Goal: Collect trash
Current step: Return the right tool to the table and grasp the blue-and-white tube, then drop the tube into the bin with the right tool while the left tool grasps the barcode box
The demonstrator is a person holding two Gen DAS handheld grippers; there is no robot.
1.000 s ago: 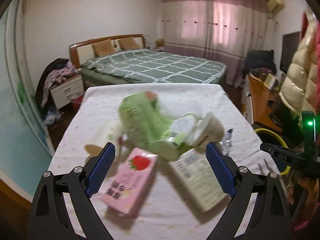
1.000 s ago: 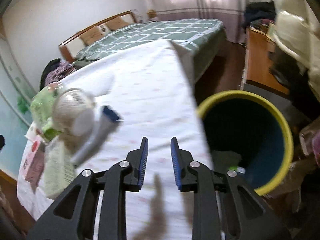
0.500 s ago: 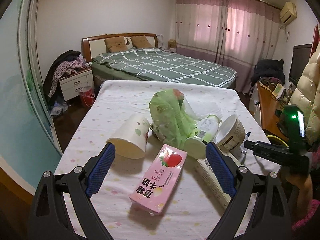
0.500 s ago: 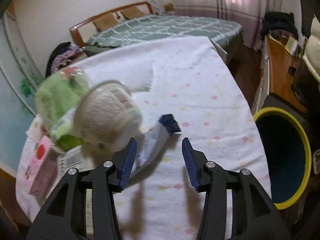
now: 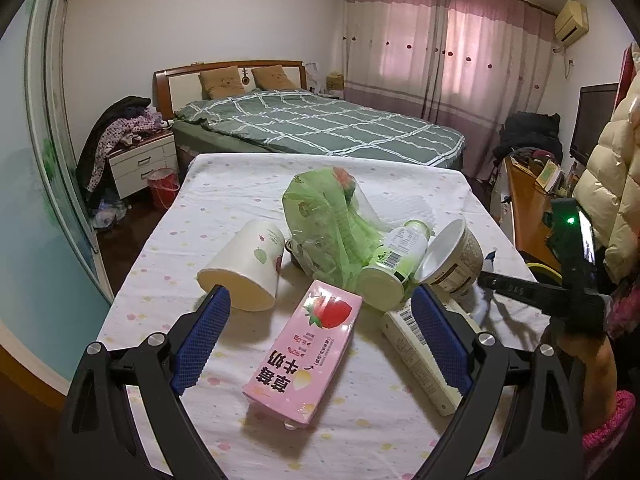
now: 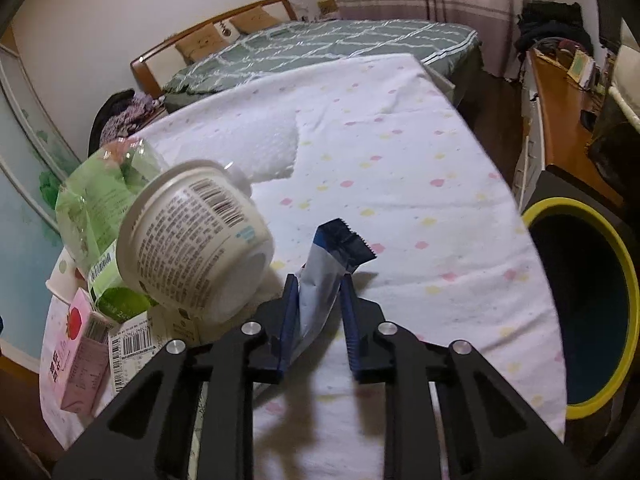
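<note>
Left wrist view: left gripper [image 5: 320, 336] is hanging wide open over the pink strawberry milk carton [image 5: 305, 352], printed 草莓牛奶, and has steadied since a second ago. Right wrist view: right gripper [image 6: 318, 316] has narrowed from half a second ago and is now straddling the silver-blue foil sachet [image 6: 330, 270] on the dotted white tablecloth [image 6: 400, 184], jaws close beside it, contact unclear. Yellow-rimmed dark bin [image 6: 624, 280] is standing at right.

Both wrist views look across the table [image 5: 240, 184] toward the bed [image 6: 340, 40].
</note>
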